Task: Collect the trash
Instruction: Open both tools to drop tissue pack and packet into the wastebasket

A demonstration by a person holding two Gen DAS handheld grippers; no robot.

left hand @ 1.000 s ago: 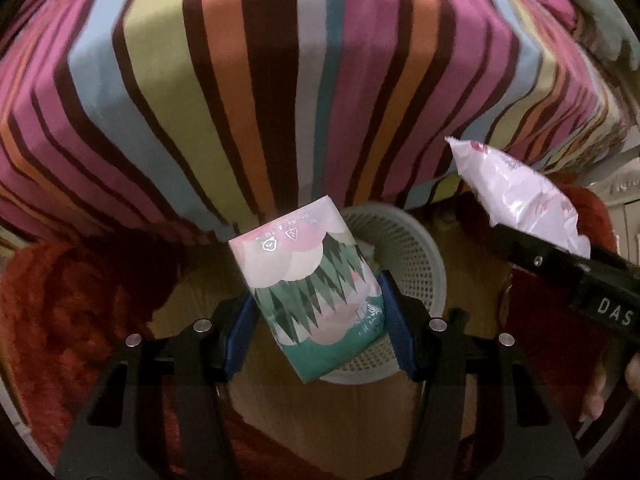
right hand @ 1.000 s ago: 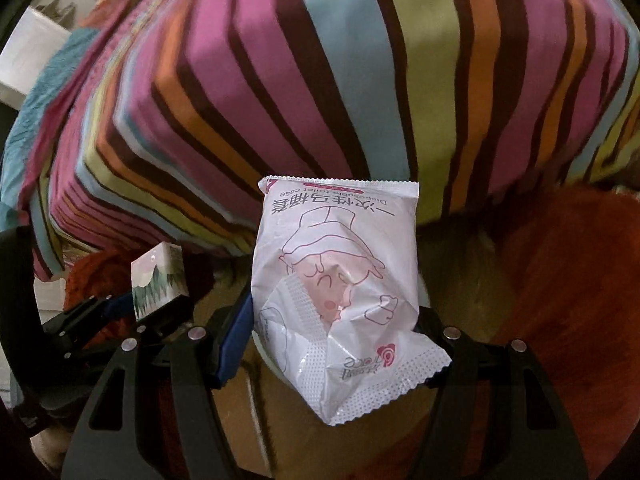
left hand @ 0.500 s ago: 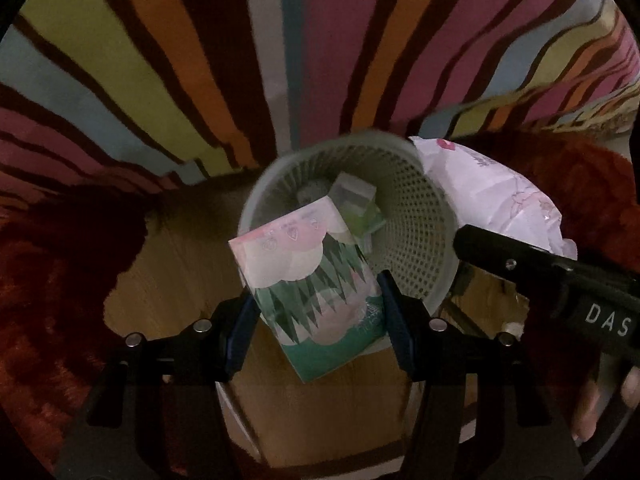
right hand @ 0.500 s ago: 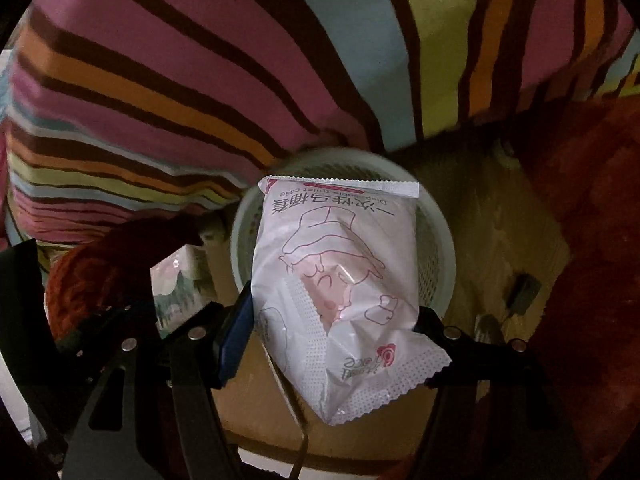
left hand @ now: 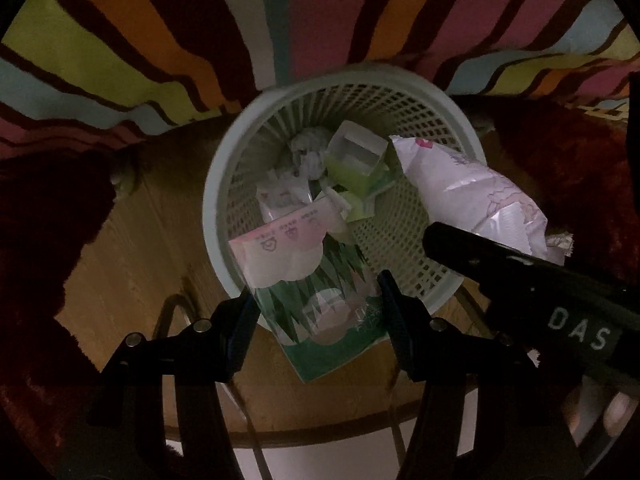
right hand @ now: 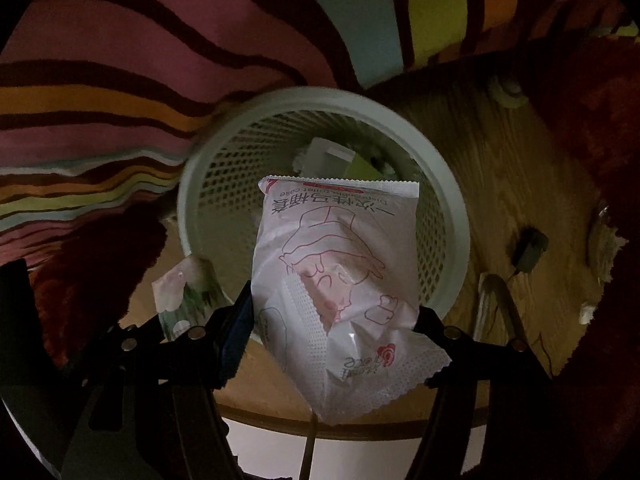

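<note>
- My left gripper [left hand: 316, 312] clamps the green tissue pack [left hand: 312, 280] above the mesh basket's [left hand: 448, 112] near rim.
- My right gripper [right hand: 334, 320] pinches the white packet [right hand: 336, 272] over the same basket, trash [left hand: 320, 176] already inside.

The basket [left hand: 224, 184] stands on the floor [left hand: 132, 248], its far side just beside the hanging edge of the bed cover [left hand: 160, 40]. Rugs [left hand: 36, 240] lie on the floor to the left and right of it. Inside the basket lie a crumpled paper [left hand: 308, 152], an opened carton [left hand: 356, 156] to its right, and a wrapper [left hand: 284, 196] nearer. The left tool [left hand: 316, 316] holds a tissue pack [left hand: 304, 276] over the basket's near rim. The right tool [right hand: 334, 320], to its right, holds a sealed packet [right hand: 336, 264] over the basket's near right part. A small object [right hand: 528, 252] and a cable lie on the floor right of the basket.
</note>
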